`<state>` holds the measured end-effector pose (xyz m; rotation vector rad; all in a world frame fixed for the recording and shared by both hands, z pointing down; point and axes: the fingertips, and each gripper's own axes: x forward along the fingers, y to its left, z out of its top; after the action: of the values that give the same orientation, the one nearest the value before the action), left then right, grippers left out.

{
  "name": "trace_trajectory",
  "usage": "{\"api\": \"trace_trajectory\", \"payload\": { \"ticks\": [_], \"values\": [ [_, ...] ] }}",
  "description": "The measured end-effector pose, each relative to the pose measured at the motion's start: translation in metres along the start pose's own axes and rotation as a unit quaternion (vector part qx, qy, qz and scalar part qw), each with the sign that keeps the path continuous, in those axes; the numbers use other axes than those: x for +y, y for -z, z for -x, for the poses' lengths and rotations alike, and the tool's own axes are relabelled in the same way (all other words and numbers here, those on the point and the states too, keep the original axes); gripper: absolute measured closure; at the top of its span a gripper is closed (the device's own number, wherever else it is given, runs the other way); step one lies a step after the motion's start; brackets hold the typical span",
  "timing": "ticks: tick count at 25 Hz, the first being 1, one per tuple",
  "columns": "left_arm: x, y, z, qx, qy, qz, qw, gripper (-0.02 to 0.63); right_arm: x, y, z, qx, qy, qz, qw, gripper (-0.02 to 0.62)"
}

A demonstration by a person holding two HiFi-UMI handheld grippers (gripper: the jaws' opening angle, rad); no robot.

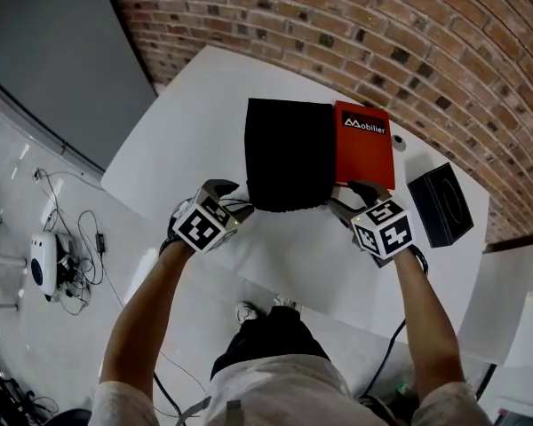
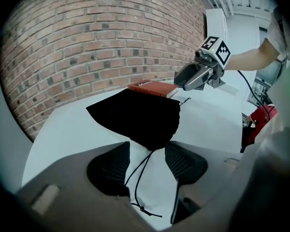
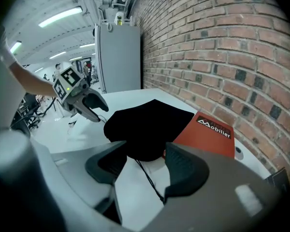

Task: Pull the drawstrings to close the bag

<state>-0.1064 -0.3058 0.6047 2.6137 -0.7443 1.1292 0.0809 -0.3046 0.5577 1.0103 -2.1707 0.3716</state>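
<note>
Approaching the cords, by my reading: neither drawstring is pinched yet and the mouth is not visibly cinched. Left gripper (image 1: 234, 198) sits at the near-left corner of the bag, jaws apart, with the left drawstring (image 2: 140, 178) lying slack on the white table (image 1: 204, 105) between the pads, untouched. Black bag (image 1: 289, 153) lies flat mid-table, gathered mouth toward the near edge. Right drawstring (image 3: 147, 175) trails from the near-right corner between the parted jaws of the right gripper (image 1: 348, 198), running close to one pad; no grip seen. Red book (image 1: 366, 140) lies against the bag's right side. Next move likely needs each gripper lowered onto its cord, closed, then drawn outward, left and right. Both forearms reach forward, grippers pitched down at the table, marker cubes uppermost.
</note>
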Motion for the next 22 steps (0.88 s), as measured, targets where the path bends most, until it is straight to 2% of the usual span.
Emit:
{"api": "trace_trajectory", "payload": {
  "ticks": [3, 7, 13, 17, 22],
  "values": [
    [-0.001, 0.007, -0.007, 0.025, 0.02, -0.029, 0.9991, 0.374, 0.004, 0.015, -0.009, 0.023, -0.016, 0.017, 0.999, 0.348],
    [-0.004, 0.018, -0.018, 0.053, 0.049, -0.038, 0.9967, 0.374, 0.005, 0.03, -0.021, 0.048, -0.036, 0.026, 0.998, 0.364],
    [-0.008, 0.024, -0.028, 0.086, 0.066, -0.076, 0.9912, 0.374, 0.008, 0.047, -0.037, 0.074, -0.058, 0.038, 0.995, 0.38],
    [-0.009, 0.031, -0.032, 0.102, 0.08, -0.08, 0.9884, 0.39, 0.012, 0.052, -0.045, 0.084, -0.069, 0.049, 0.993, 0.388],
    [-0.011, 0.027, -0.031, 0.093, 0.096, -0.053, 0.9896, 0.405, 0.019, 0.063, -0.052, 0.106, -0.088, 0.058, 0.989, 0.436]
  ]
}}
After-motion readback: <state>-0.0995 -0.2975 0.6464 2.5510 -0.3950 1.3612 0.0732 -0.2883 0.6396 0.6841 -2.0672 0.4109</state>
